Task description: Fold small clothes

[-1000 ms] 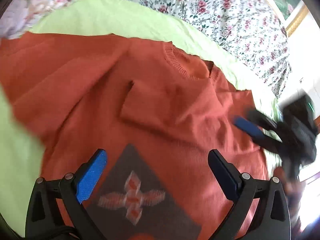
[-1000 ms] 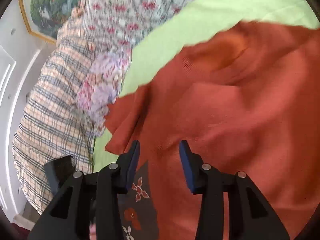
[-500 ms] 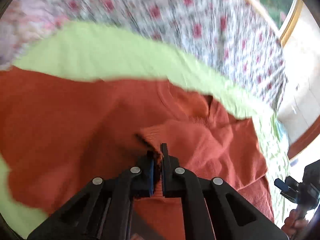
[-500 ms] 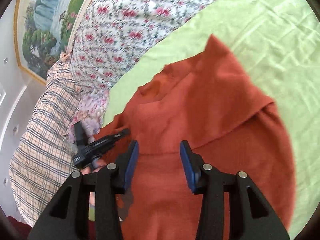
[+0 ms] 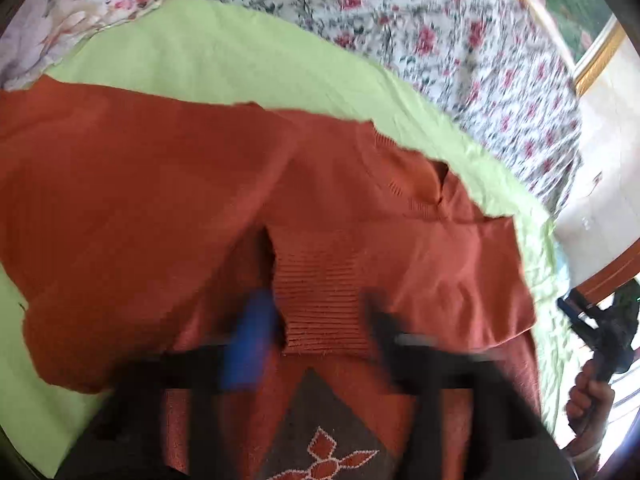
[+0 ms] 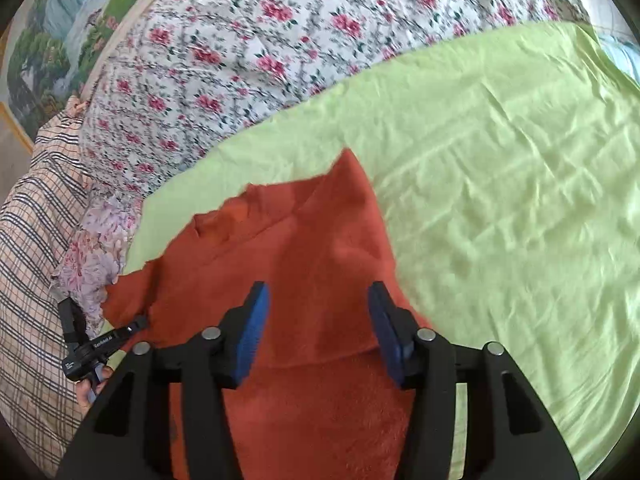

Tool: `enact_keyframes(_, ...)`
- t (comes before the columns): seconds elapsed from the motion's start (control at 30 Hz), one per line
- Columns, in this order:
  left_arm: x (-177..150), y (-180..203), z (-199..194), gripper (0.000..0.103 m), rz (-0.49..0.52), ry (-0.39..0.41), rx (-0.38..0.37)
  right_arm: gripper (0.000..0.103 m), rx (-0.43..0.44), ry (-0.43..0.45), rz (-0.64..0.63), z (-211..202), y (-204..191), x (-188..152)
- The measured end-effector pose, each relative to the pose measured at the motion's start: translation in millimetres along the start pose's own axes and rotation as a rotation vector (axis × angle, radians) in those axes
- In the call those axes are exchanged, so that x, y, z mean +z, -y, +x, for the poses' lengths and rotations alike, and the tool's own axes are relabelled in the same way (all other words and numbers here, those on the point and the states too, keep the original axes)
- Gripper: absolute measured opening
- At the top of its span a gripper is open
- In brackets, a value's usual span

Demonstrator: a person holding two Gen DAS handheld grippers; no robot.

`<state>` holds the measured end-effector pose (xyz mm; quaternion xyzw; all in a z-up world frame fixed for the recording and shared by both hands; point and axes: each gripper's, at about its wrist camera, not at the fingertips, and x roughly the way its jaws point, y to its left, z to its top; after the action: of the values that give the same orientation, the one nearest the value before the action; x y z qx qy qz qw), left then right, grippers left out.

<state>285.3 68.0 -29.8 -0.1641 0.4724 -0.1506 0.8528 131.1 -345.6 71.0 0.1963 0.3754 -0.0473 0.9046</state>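
The sweater [image 5: 160,200] is spread flat on the sheet [image 5: 240,56], which is laid over the bed. One sleeve [image 5: 400,264] is folded across the sweater's middle, with its cuff [image 5: 320,304] placed just in front of the left gripper [image 5: 316,320]. The neck hole [image 5: 420,184] is found behind the sleeve. A quilt [image 6: 260,48] is piled behind the sheet. A pillow [image 6: 32,240] is set at the quilt's left end in the right wrist view. A picture [image 6: 52,40] is hung on the wall behind them.

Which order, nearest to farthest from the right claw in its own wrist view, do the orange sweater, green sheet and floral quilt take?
From the right claw:
1. Orange sweater, directly beneath and ahead.
2. Green sheet, beyond and rightward.
3. Floral quilt, top, farthest.
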Motion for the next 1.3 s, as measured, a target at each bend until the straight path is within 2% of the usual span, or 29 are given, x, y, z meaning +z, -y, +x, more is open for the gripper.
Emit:
enact_keyframes(0.03,2,3,4,0.086,0.004,0.001,0.022,0.056,0.005,0.003,-0.004,-1,-2,0)
enact_keyframes(0.1,5,9,18,0.080,0.020,-0.031,0.046,0.057,0.015,0.000,0.000,0,-5,-4)
enact_keyframes(0.13,6,13,24,0.069,0.037,-0.040,0.054,0.057,0.024,-0.006,0.005,1,-6,-7)
enact_keyframes(0.17,9,18,26,0.047,0.059,-0.039,0.049,0.057,0.031,-0.013,0.008,2,-7,-10)
enact_keyframes(0.2,7,22,28,0.029,0.083,-0.043,0.046,0.057,0.032,-0.018,0.010,3,-7,-13)
enact_keyframes(0.23,7,26,32,0.004,0.104,-0.052,0.047,0.057,0.030,-0.025,0.011,4,-7,-17)
enact_keyframes(0.27,6,28,30,0.002,0.118,-0.040,0.067,0.057,0.028,-0.028,0.012,5,-6,-18)
enact_keyframes(0.33,3,36,9,0.002,0.151,0.047,0.111,0.057,0.023,-0.035,0.022,4,-3,-19)
enact_keyframes(0.4,-1,37,-13,0.001,0.160,0.131,0.120,0.057,0.016,-0.022,0.033,-1,3,-18)
enact_keyframes(0.47,-2,21,-9,0.001,0.139,0.116,0.193,0.057,-0.006,-0.010,0.037,-3,8,-17)
enact_keyframes(0.5,-3,13,-8,0.001,0.119,0.106,0.207,0.057,-0.016,-0.011,0.039,-1,11,-15)
enact_keyframes(0.57,-5,-1,-14,0.001,0.072,0.108,0.165,0.057,-0.035,-0.020,0.043,5,17,-9)
enact_keyframes(0.63,-8,-1,-17,0.001,0.077,0.105,0.136,0.057,-0.055,-0.028,0.033,12,20,-3)
enact_keyframes(0.77,-12,10,-12,0.002,0.121,0.102,0.156,0.058,-0.085,-0.063,-0.009,41,21,11)
enact_keyframes(0.83,-12,4,-10,0.002,0.092,0.096,0.155,0.063,-0.107,-0.101,-0.039,66,20,18)
enact_keyframes(0.97,-12,-5,-8,0.002,0.046,0.083,0.144,0.063,-0.146,-0.189,-0.058,112,24,25)
enact_keyframes(1.0,-12,-4,-8,0.002,0.048,0.082,0.145,0.057,-0.149,-0.194,-0.074,117,23,25)
enact_keyframes(1.03,-11,0,-9,0.002,0.055,0.084,0.143,0.010,-0.139,-0.196,-0.091,119,23,27)
enact_keyframes(1.1,-9,10,-10,0.002,0.082,0.093,0.120,0.011,-0.112,-0.147,-0.055,103,27,33)
enact_keyframes(1.17,-9,19,-5,0.002,0.114,0.092,0.119,0.011,-0.130,-0.098,-0.055,89,30,36)
enact_keyframes(1.3,-11,13,18,0.002,0.098,0.042,0.169,0.012,-0.180,-0.149,-0.057,101,42,28)
